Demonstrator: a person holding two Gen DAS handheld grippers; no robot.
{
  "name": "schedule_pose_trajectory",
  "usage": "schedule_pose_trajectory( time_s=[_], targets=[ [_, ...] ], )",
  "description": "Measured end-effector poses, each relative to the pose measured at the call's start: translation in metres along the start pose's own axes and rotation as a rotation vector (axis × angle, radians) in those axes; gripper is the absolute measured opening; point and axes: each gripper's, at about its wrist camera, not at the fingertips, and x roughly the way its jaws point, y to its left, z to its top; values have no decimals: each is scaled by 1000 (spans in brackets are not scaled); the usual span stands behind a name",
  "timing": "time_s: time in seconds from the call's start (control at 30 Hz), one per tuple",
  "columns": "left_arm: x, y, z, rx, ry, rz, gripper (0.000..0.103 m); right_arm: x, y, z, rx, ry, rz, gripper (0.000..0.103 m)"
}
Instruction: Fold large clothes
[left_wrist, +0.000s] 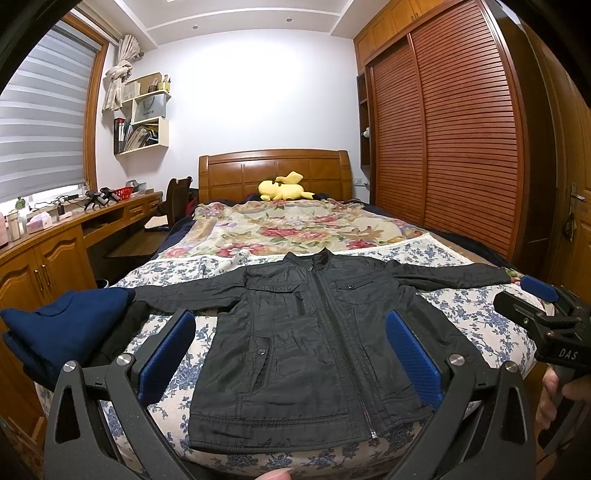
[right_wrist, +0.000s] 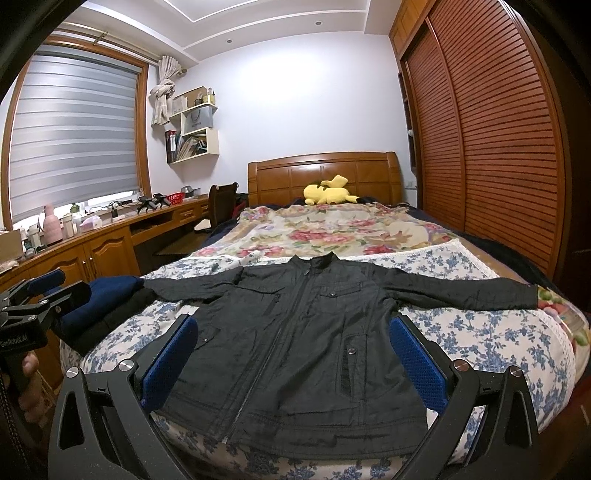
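Jacket (left_wrist: 303, 343) lies zipped and spread flat at the bed's (left_wrist: 491, 325) near edge, ready for folding, both grippers (left_wrist: 291, 358) (right_wrist: 295, 362) hovering with jaws apart.

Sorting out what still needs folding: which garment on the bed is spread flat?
The black jacket, zipped, sleeves stretched out to both sides. The navy garment sits bunched in a pile at the bed's left edge.
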Motion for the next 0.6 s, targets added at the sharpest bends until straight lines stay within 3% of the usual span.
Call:
schedule_pose_trajectory(
  time_s=[0.6],
  targets=[
    [18,3,-9,4,45,9,103,9,1,-3,-3,22,5,103]
  ],
)
